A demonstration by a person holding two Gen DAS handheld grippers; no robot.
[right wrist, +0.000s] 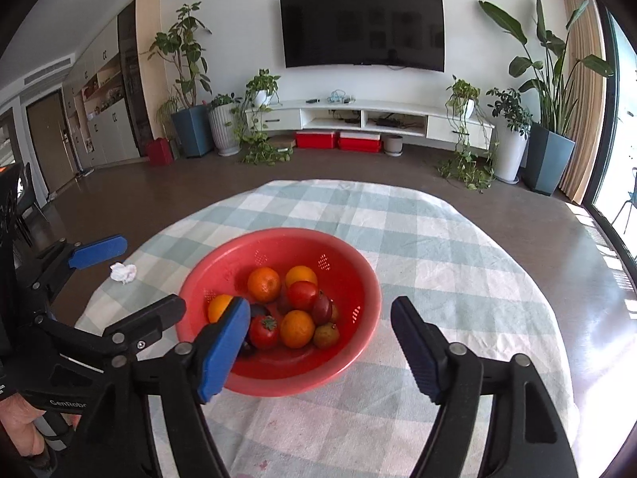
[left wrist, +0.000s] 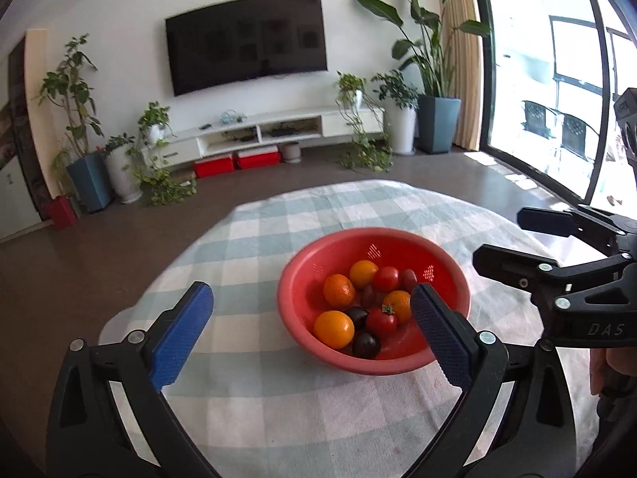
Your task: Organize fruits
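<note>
Left wrist view: we see the red colander bowl (left wrist: 302,310) standing on the checked tablecloth (left wrist: 278,406), near the middle of the round table. It holds oranges (left wrist: 333,329), red tomatoes (left wrist: 381,322) and dark plums (left wrist: 366,344), all touching one another in the bottom.

We hold the left gripper (left wrist: 310,332) above the near left rim of the bowl, jaws spread wide and holding nothing; its right pad overlaps the bowl rim in this view.

Right wrist view: we hold the right gripper (right wrist: 318,348) over the near right rim of the same bowl (right wrist: 358,279), jaws likewise apart and holding nothing.

A crumpled white tissue (right wrist: 123,272) lies on the cloth left of the bowl, apart from it.

Beyond the table, a television (right wrist: 362,26) hangs on the wall above a low white cabinet (right wrist: 358,117) flanked by potted plants (right wrist: 549,119).
</note>
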